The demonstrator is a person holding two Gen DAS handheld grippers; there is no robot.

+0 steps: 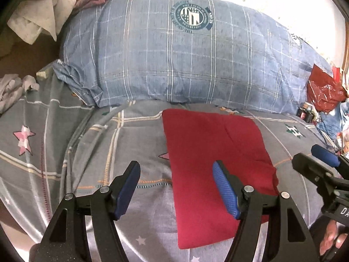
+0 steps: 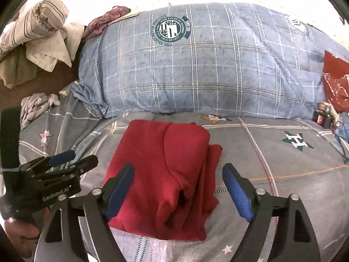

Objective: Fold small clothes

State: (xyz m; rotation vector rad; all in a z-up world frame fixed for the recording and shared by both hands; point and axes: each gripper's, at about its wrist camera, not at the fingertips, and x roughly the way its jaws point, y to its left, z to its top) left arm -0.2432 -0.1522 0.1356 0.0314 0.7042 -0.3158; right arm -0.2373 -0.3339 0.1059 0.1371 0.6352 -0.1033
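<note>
1. Right gripper (image 2: pixel 177 174) jaws spread wide, empty, above folded red garment (image 2: pixel 161 170).
2. Garment lies on grey starred bedsheet (image 2: pixel 272 152), near blue plaid pillow (image 2: pixel 207 69).
3. Left gripper (image 2: pixel 65 159) beside garment's left edge.

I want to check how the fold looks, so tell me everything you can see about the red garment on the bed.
The red garment is a plain, soft-looking knit, folded into a rough rectangle lying flat on the grey patterned bedsheet, just in front of the blue plaid pillow. Its top layer shows a curved seam, and looser folded layers bunch along its right edge. Both the left gripper and right gripper are open over it, gripping nothing; contact cannot be judged.
</note>
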